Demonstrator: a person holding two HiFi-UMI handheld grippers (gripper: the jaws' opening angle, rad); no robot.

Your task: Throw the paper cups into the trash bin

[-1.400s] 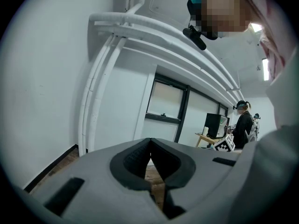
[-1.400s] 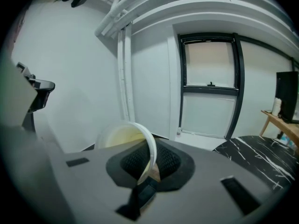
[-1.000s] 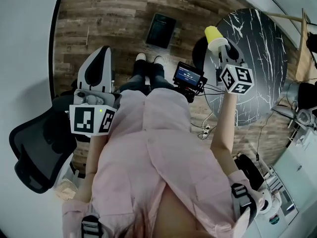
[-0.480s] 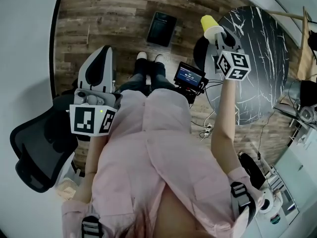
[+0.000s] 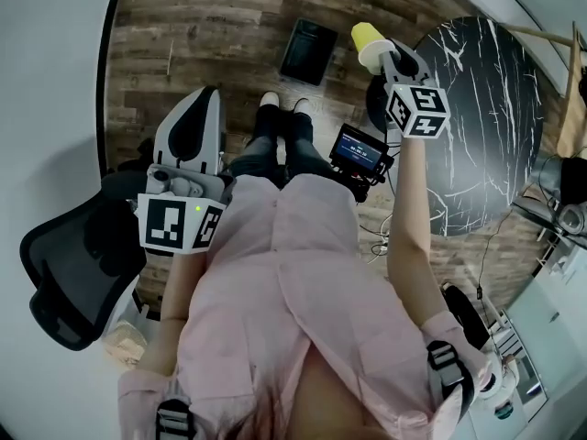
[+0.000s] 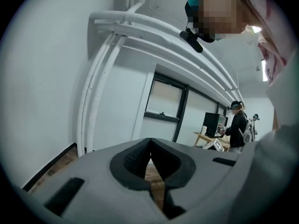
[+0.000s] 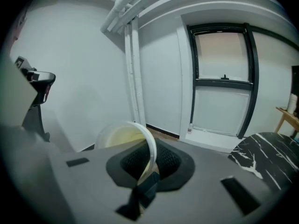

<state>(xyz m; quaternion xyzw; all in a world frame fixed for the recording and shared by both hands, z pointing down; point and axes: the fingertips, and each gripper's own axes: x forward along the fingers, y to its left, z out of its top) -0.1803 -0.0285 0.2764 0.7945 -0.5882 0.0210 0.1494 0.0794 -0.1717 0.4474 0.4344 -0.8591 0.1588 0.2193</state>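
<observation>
A yellow paper cup (image 5: 368, 38) hangs in the air over the wooden floor, just left of the round table. My right gripper (image 5: 386, 60) is shut on its wall. In the right gripper view the cup (image 7: 122, 135) tilts to the left, its white rim pinched between the dark pads. A black rectangular bin (image 5: 307, 51) stands on the floor a little left of the cup. My left gripper (image 5: 204, 99) is held low at the person's left side, apart from both. Its jaws (image 6: 150, 162) are shut with nothing between them.
A round black marble table (image 5: 477, 117) stands at the right. A black office chair (image 5: 78, 273) is at the lower left. A small screen device (image 5: 359, 149) hangs at the person's waist with cables beside it. Another person (image 6: 238, 125) stands at a far desk.
My right gripper has carried the yellow cup left and away from the table's edge, toward the black bin. The left gripper has shifted only slightly.
</observation>
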